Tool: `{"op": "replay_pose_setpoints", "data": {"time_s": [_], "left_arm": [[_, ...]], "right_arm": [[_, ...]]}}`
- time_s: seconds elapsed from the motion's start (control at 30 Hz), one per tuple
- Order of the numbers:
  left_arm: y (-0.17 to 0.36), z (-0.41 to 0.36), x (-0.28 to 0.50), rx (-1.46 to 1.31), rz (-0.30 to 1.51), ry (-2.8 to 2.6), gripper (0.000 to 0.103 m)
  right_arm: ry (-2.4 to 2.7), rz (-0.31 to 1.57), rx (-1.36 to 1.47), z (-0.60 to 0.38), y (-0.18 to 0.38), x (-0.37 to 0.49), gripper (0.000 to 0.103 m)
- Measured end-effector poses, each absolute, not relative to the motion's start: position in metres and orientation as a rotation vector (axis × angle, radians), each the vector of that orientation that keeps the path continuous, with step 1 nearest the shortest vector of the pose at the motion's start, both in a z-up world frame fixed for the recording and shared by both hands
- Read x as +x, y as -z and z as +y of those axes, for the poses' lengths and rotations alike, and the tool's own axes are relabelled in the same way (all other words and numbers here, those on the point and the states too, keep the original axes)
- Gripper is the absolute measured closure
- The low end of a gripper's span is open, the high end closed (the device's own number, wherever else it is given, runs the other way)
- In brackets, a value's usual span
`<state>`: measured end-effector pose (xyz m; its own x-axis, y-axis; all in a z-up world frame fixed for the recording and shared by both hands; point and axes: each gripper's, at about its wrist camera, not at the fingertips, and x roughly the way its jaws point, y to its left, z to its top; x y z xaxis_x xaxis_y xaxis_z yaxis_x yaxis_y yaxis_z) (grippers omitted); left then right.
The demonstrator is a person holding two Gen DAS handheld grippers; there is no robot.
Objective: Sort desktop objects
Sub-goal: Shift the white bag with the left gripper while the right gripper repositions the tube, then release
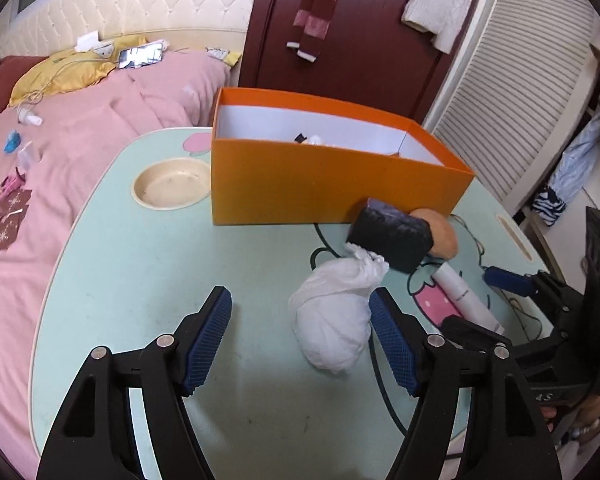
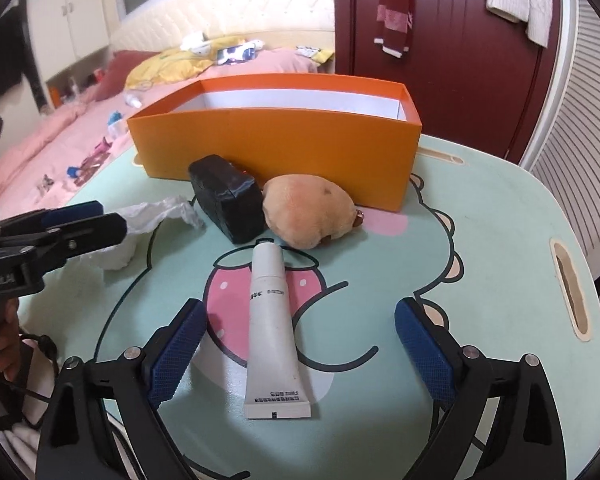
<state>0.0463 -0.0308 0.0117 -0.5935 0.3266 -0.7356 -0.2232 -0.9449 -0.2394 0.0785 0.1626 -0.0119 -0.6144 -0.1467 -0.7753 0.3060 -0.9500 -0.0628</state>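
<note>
The right gripper (image 2: 300,344) stands wide open, holding nothing, astride the white tube (image 2: 274,332), whose long axis runs away toward the orange box (image 2: 276,152). The left gripper (image 1: 300,340), also open and empty, is farther off beside the white bag (image 1: 334,320).

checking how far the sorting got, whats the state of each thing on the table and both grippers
orange cardboard box: lidless, upright, a few small items inside
white plastic bag bundle: knotted, lying on the table
black wrapped block: against the box front
tan plush toy: on its side, touching the block
white squeeze tube: capped, lying flat
left gripper: open, beside the bag
right gripper: open, straddling the tube
</note>
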Motion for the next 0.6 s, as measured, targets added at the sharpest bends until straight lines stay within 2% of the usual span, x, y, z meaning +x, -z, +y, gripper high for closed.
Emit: {"op": "replay_pose_setpoints", "data": {"time_s": [0.03,0.07,0.1,0.13,0.2,0.23,0.3,0.33,0.37,0.43,0.5,0.53,0.57,0.6], "left_arm": [[-0.010,-0.028,0.046,-1.222,-0.156,-2.549,0.031],[-0.009,-0.025,0.046,-1.228,-0.119,-2.540,0.040],[-0.007,-0.021,0.047,-1.233,-0.082,-2.529,0.052],[-0.007,-0.018,0.048,-1.231,-0.055,-2.527,0.078],[-0.007,-0.015,0.051,-1.221,-0.010,-2.538,0.078],[-0.008,-0.016,0.052,-1.220,-0.023,-2.537,0.078],[-0.008,-0.019,0.054,-1.218,-0.048,-2.535,0.078],[-0.008,-0.020,0.056,-1.214,-0.057,-2.539,0.078],[-0.008,-0.021,0.057,-1.211,-0.053,-2.542,0.078],[-0.009,-0.021,0.059,-1.203,-0.039,-2.547,0.073],[-0.008,-0.021,0.059,-1.201,-0.062,-2.552,0.054],[-0.008,-0.021,0.060,-1.199,-0.073,-2.554,0.035],[-0.008,-0.022,0.060,-1.198,-0.085,-2.557,0.026],[-0.008,-0.022,0.060,-1.197,-0.096,-2.558,0.025]], "right_arm": [[2.602,0.281,1.224,0.162,0.012,0.079,0.007],[2.604,0.284,1.223,0.162,0.012,0.079,0.008],[2.606,0.286,1.222,0.162,0.012,0.079,0.012],[2.609,0.288,1.215,0.162,0.011,0.079,0.016],[2.612,0.291,1.199,0.163,0.010,0.081,0.041],[2.611,0.291,1.192,0.162,0.009,0.081,0.049],[2.603,0.291,1.178,0.162,0.008,0.083,0.078],[2.601,0.289,1.178,0.162,0.008,0.082,0.084],[2.599,0.286,1.179,0.162,0.008,0.082,0.084],[2.595,0.281,1.179,0.162,0.007,0.082,0.084],[2.591,0.277,1.180,0.162,0.007,0.081,0.083],[2.589,0.274,1.180,0.162,0.007,0.081,0.080],[2.589,0.276,1.183,0.162,0.008,0.081,0.067],[2.589,0.279,1.187,0.161,0.008,0.081,0.057]]}}
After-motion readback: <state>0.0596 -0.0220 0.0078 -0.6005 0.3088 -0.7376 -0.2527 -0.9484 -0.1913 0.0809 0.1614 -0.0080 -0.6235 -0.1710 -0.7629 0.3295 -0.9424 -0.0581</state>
